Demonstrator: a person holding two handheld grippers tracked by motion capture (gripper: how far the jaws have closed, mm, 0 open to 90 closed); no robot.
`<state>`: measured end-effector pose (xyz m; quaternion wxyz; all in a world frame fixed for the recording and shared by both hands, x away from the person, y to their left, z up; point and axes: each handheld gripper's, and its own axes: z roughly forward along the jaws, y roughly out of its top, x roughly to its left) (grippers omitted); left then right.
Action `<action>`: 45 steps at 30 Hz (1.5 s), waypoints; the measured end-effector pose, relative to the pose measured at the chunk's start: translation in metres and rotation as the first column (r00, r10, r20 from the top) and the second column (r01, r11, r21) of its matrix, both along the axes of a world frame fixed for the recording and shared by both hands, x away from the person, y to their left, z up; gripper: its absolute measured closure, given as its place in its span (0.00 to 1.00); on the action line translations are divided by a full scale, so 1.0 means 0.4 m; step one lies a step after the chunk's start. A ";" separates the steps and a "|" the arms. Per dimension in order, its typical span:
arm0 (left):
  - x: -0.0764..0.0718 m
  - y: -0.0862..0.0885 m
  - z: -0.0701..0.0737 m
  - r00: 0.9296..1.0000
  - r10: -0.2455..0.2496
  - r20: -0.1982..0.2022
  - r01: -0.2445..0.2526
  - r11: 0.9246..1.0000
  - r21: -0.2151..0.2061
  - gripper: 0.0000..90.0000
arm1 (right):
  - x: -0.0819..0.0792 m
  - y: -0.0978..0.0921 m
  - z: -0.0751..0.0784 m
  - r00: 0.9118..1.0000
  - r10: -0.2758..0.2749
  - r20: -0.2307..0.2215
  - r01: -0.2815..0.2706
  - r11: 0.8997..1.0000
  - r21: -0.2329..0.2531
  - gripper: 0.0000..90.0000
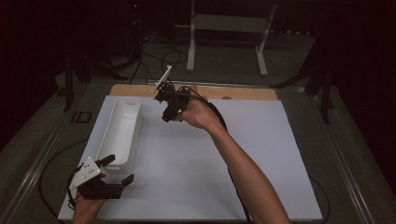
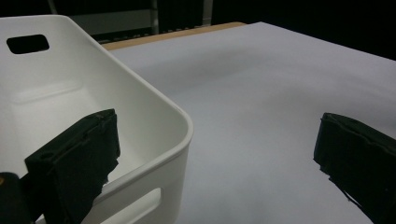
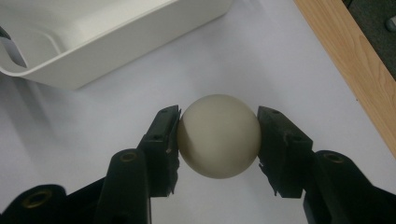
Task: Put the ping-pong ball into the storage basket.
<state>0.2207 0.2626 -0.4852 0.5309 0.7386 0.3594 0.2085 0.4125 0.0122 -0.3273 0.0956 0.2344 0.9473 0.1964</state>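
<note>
From the high view, a long white bin (image 1: 120,130) lies on a white board (image 1: 210,163) covering a table, its long axis running away from the person. The right gripper (image 1: 169,109), held in a hand (image 1: 196,112) on an outstretched forearm, hovers just beside the bin's far end, on its right side; what it grips is too small to make out here. The left gripper (image 1: 114,172) sits at the bin's near end with its jaws spread wide, one over the bin's rim and one outside it. Beyond the bin, the board ends at a strip of bare wood (image 1: 196,91), then a dark floor with cables and a white stand (image 1: 229,32). In the left gripper view, the bin's rounded near corner (image 2: 184,123) lies between the two parted jaws, which hold nothing. In the right gripper view, the jaws pinch a cream ball (image 3: 218,135) from both sides, above the board. The bin lies up and to the left of the ball, close by but not touching, so the right hand is clearly the nearer one for any drop into the bin.
</note>
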 end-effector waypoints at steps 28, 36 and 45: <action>0.000 -0.001 0.000 1.000 0.001 0.000 -0.001 1.000 0.000 0.01 | -0.011 0.068 0.006 0.999 0.036 0.002 -0.036 0.999 0.007 0.56; 0.000 -0.001 0.000 1.000 0.001 -0.001 -0.001 1.000 -0.002 0.01 | -0.013 0.080 0.009 0.999 0.041 0.002 -0.041 0.999 0.014 0.56; 0.001 -0.001 0.000 1.000 0.001 -0.002 -0.001 1.000 -0.002 0.01 | -0.018 0.098 0.008 0.998 0.062 0.007 -0.062 0.998 0.018 0.56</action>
